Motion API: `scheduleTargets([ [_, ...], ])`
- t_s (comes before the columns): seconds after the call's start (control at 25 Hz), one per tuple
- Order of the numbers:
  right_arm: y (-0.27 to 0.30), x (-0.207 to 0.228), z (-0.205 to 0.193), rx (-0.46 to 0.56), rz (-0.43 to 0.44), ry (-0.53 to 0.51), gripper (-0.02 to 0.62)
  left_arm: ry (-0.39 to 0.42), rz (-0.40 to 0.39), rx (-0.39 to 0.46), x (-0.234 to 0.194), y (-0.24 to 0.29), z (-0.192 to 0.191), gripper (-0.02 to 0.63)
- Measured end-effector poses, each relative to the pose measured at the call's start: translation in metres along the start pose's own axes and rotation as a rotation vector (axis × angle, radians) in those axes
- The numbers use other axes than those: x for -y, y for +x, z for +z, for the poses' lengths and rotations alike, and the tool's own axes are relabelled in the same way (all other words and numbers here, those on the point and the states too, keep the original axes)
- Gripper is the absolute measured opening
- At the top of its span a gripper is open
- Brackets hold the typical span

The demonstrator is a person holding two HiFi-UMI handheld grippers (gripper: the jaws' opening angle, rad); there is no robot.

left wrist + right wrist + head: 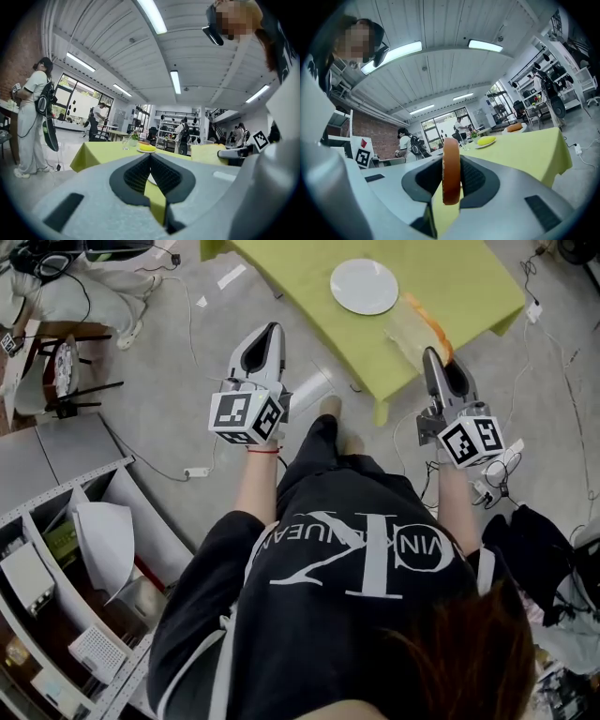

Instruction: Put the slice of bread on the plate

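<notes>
Hair (469, 652) and a black shirt (347, 559) are filling the bottom of the head view, and beyond them the right gripper (431, 354) is pinching the slice of bread (419, 324) by its rear edge. That slice is standing on edge, its long axis running straight on from the jaws over the near right edge of the tabletop (469, 277). Ahead and to the left, the plate (364, 286) is sitting bare, well in from the near corner (so the slice probably needs laying flat). Off the table, the left gripper (270, 332) is hovering with jaws pressed together on nothing.
</notes>
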State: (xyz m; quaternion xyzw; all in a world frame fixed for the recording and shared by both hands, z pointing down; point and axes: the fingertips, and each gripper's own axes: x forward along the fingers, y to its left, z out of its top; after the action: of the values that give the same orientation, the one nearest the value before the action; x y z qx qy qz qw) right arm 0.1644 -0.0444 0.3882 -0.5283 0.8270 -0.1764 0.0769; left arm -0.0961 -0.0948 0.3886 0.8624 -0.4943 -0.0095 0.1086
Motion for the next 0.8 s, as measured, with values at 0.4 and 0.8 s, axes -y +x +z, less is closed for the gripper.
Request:
scheduleTargets([
  [0.4,0.067,0.011,0.0,-0.057,0.002,0.038,0.092,0.004,-0.121,-0.018,-0.012,0.075,0.009,0.009],
  [0.8,0.107,0.026,-0.015,-0.103,-0.058,0.162,0.092,-0.023,-0.232,-0.032,-0.023,0.143,0.009,0.009],
])
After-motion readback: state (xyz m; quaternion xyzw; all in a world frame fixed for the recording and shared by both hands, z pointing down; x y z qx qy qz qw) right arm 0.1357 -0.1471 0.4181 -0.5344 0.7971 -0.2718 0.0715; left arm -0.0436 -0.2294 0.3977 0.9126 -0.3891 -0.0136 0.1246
